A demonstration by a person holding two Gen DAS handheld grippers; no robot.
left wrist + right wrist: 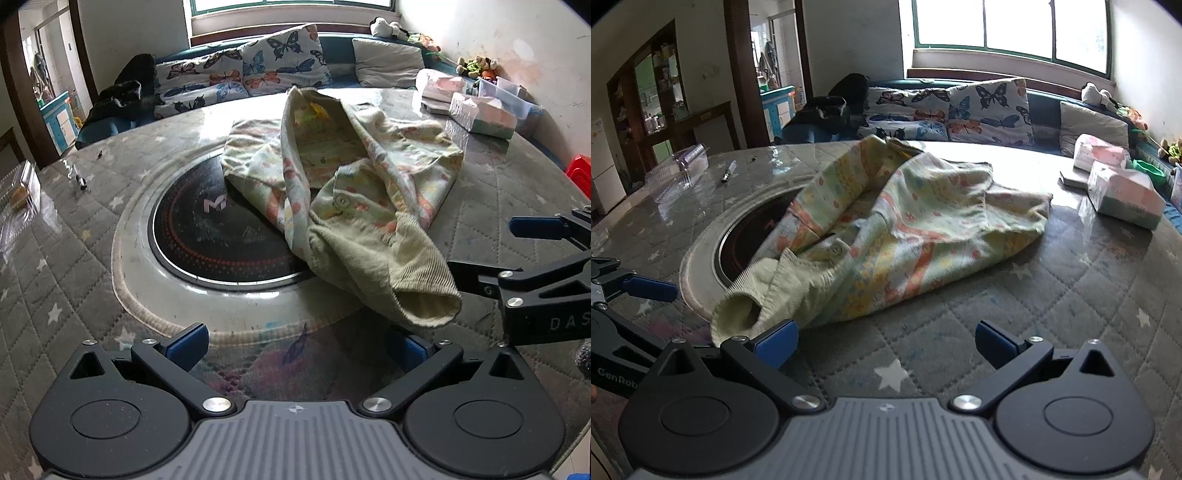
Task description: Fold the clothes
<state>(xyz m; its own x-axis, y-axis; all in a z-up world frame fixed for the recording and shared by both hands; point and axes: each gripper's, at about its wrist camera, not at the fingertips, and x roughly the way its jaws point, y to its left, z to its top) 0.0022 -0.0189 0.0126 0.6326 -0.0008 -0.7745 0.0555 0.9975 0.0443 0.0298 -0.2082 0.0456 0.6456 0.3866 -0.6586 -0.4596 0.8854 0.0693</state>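
Garment on quilted table

Bright daylight thru a wide green-framed window on the far wall, w/ white walls either side, the rt one stained. Below it runs a blue sofa w/ butterfly-print cushions, a plain grey cushion & soft toys in the corner. Left: dark wood doorway, glass-front cabinet, white fridge.

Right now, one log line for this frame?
phase: pre-grasp | left tool: open | right tool: open | printed baby garment: crumpled on table, ribbed cuff nearest tools
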